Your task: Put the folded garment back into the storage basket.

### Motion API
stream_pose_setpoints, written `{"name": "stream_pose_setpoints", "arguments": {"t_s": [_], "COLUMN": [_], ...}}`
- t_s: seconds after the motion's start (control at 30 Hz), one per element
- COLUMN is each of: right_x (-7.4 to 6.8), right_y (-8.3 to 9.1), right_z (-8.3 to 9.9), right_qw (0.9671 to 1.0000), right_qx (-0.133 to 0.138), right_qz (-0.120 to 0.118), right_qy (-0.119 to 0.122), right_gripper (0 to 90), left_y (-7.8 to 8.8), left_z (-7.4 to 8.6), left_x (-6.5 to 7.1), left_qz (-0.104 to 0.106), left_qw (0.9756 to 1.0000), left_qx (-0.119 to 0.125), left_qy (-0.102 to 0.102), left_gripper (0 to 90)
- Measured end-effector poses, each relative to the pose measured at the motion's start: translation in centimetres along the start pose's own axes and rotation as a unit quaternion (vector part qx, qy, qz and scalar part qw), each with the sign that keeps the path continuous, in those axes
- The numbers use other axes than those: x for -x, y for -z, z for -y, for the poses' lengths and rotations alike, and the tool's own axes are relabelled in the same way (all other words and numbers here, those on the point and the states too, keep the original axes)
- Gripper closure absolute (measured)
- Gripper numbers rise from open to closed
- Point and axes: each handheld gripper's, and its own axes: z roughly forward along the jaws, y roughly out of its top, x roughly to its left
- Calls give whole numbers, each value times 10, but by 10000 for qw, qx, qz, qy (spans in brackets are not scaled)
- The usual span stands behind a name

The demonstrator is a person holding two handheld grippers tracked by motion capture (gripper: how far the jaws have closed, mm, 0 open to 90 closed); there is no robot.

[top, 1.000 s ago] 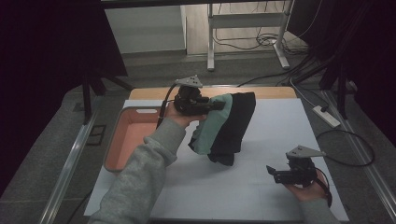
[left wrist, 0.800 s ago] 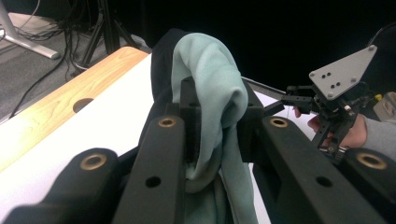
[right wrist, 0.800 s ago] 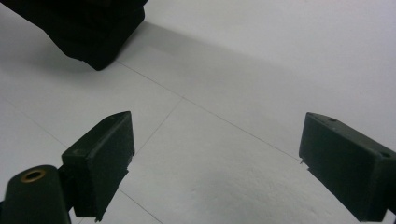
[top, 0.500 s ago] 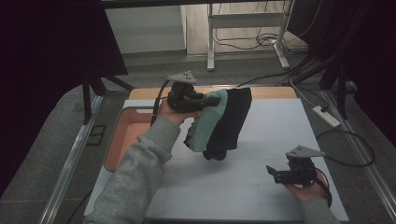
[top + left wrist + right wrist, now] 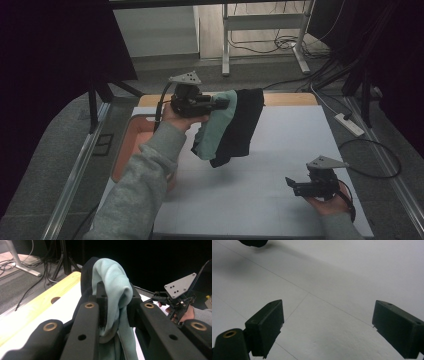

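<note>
left gripper (image 5: 116, 315) fingers pinch the teal-and-black cloth (image 5: 231, 127) aloft; right gripper (image 5: 327, 332) fingers spread over bare table (image 5: 352, 277).

Soft, smooth mint-and-black cloth (image 5: 113, 290) sits in the left tool's (image 5: 116, 307) matt black plastic; beneath, a matt white worktop (image 5: 342, 272).

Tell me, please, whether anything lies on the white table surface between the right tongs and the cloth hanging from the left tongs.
Nothing visible does. The left tongs hold the teal and black cloth up above the white table surface, and the stretch from it to the open right tongs is bare. The orange tray sits off at the left, out of that path.
</note>
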Motion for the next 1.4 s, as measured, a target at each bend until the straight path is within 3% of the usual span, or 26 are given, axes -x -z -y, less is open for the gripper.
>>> {"name": "stream_pose_setpoints", "arguments": {"t_s": [1.4], "right_x": [0], "right_y": [0], "right_z": [0], "right_qw": [10000], "right_qx": [13], "right_qz": [48], "right_qy": [-12], "right_gripper": [105], "left_y": [59], "left_z": [0], "left_x": [-2], "left_qz": [-354], "left_qw": [9991], "left_qx": [241], "left_qy": [-4], "left_gripper": [783]}}
